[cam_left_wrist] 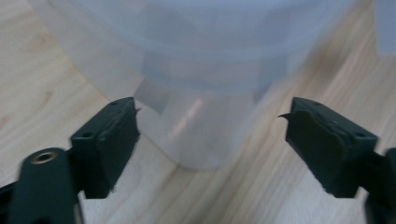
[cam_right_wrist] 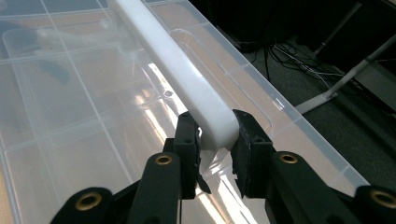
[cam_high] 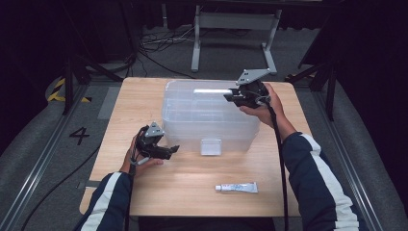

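A clear plastic storage box with a lid stands in the middle of the wooden table. A white bar handle runs along the lid's far side. My right gripper is shut on that handle's end; in the right gripper view the pads squeeze the white bar over the lid. My left gripper hovers low at the box's front left, open. In the left gripper view its wide-apart jaws frame a rounded lower corner of the box without touching it.
A white tube lies on the table near the front edge, right of centre. A clear latch flap hangs at the middle of the box's front wall. Cables and metal stand legs cover the floor beyond the table.
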`<action>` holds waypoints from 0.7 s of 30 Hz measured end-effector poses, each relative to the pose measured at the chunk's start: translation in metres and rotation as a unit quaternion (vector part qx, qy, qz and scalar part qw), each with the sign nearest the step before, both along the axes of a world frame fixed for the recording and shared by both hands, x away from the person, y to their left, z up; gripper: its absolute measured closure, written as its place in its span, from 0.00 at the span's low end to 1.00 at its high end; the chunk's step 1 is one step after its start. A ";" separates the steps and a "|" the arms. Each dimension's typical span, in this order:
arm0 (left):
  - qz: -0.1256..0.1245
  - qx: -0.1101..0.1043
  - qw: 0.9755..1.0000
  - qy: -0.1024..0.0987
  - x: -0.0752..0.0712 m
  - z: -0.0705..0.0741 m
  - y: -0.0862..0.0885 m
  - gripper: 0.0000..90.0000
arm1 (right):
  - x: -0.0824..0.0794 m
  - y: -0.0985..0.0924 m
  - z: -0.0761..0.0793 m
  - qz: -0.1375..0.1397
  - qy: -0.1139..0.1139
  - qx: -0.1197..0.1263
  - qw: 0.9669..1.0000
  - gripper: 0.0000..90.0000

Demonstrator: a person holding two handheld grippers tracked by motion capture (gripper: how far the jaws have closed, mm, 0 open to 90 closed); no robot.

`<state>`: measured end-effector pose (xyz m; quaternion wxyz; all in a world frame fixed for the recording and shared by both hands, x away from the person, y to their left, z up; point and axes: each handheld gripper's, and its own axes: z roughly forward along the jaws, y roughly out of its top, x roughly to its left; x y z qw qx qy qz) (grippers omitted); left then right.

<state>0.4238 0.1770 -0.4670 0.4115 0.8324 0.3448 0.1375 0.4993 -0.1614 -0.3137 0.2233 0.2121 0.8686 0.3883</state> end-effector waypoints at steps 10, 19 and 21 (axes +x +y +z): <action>0.008 -0.010 1.000 -0.005 -0.006 0.008 0.000 0.19 | -0.004 0.001 0.000 0.001 0.000 -0.005 1.000 0.82; 0.001 -0.015 1.000 -0.018 -0.026 0.018 -0.002 0.19 | -0.019 -0.008 0.000 0.016 0.000 0.003 1.000 0.83; -0.002 -0.020 1.000 -0.021 -0.029 0.020 -0.001 0.20 | -0.019 -0.009 0.000 0.017 0.000 0.002 1.000 0.83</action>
